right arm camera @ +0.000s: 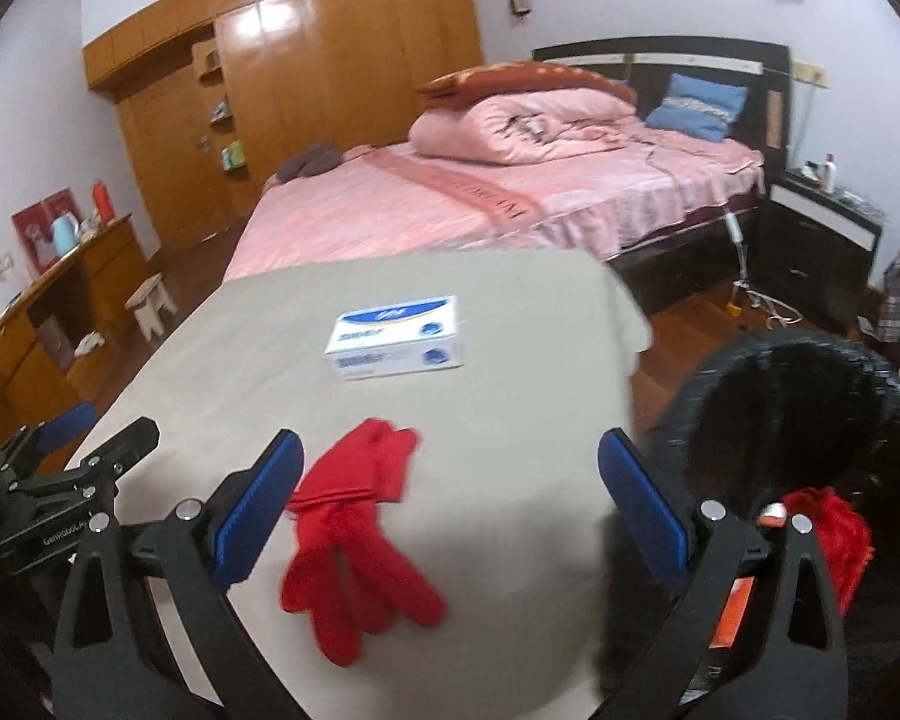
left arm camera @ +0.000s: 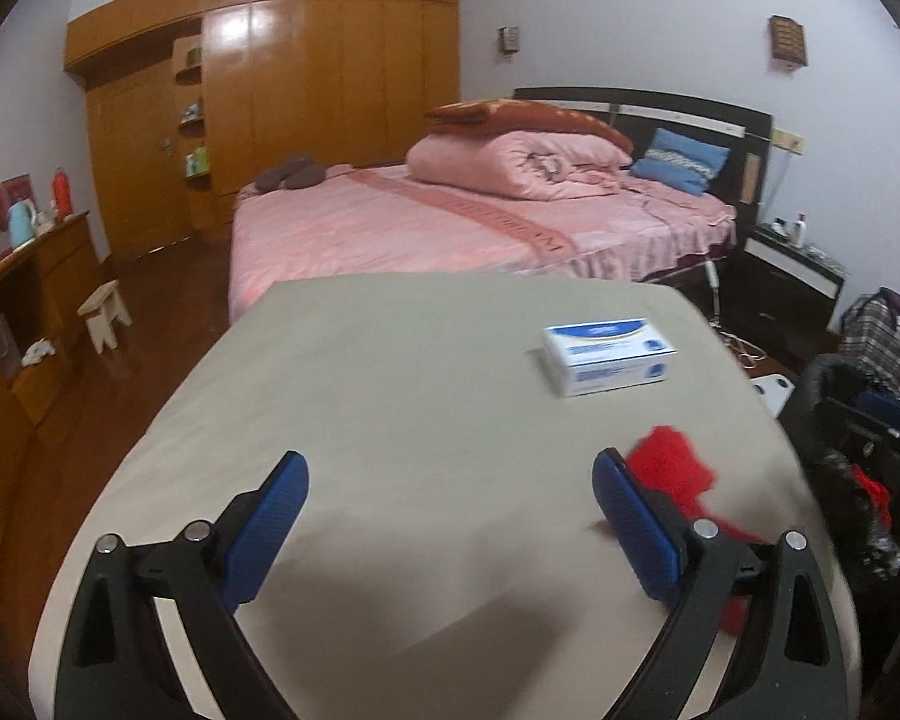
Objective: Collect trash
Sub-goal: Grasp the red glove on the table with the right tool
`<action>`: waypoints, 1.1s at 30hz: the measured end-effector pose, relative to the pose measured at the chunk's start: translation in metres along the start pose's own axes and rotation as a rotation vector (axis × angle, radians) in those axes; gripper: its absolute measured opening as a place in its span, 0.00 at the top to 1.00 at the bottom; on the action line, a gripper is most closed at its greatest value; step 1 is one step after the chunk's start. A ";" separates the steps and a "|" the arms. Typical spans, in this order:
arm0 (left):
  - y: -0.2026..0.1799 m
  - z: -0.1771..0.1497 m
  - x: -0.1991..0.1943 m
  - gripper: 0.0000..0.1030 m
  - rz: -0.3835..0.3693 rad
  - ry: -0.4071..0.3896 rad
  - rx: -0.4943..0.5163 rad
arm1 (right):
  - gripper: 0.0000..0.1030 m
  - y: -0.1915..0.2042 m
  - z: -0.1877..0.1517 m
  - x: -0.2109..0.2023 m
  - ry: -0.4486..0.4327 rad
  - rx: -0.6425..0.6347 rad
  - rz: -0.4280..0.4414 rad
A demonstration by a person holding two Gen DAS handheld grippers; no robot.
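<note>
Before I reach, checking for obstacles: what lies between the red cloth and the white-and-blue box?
Nothing: bare beige tabletop separates the red cloth from the white-and-blue box, per the right wrist view.

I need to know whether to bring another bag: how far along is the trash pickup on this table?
Some red trash already lies in the black-lined bin. Nothing is in hand: the left gripper and the right gripper are both open. The red glove and the white-and-blue box remain on the table.

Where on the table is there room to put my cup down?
The table's left half is bare, from the far edge to the near edge, left of the white and blue box. The right side is crowded: box, then red cloth near the bin.
</note>
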State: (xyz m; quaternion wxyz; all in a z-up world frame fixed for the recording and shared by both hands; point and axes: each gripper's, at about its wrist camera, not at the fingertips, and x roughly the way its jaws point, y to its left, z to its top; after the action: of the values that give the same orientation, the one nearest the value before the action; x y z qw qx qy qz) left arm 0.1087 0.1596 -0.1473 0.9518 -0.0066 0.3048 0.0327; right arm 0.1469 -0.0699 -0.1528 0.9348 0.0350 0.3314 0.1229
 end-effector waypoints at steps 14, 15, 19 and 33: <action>0.028 -0.008 0.020 0.09 0.050 0.029 -0.023 | 0.07 0.039 -0.015 0.067 0.144 -0.033 -0.007; 0.029 -0.008 0.022 0.09 0.051 0.031 -0.028 | 0.07 0.038 -0.017 0.070 0.150 -0.034 -0.006; 0.034 -0.010 0.026 0.09 0.056 0.037 -0.034 | 0.17 0.040 -0.020 0.079 0.185 -0.043 0.003; 0.038 -0.012 0.029 0.09 0.059 0.048 -0.052 | 0.77 0.056 -0.026 0.085 0.246 -0.101 0.108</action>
State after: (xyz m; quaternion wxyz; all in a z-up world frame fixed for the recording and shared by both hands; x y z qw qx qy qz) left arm 0.1230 0.1989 -0.1741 0.9424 -0.0231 0.3266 0.0685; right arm 0.1831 0.0053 -0.2170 0.8798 -0.0093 0.4345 0.1929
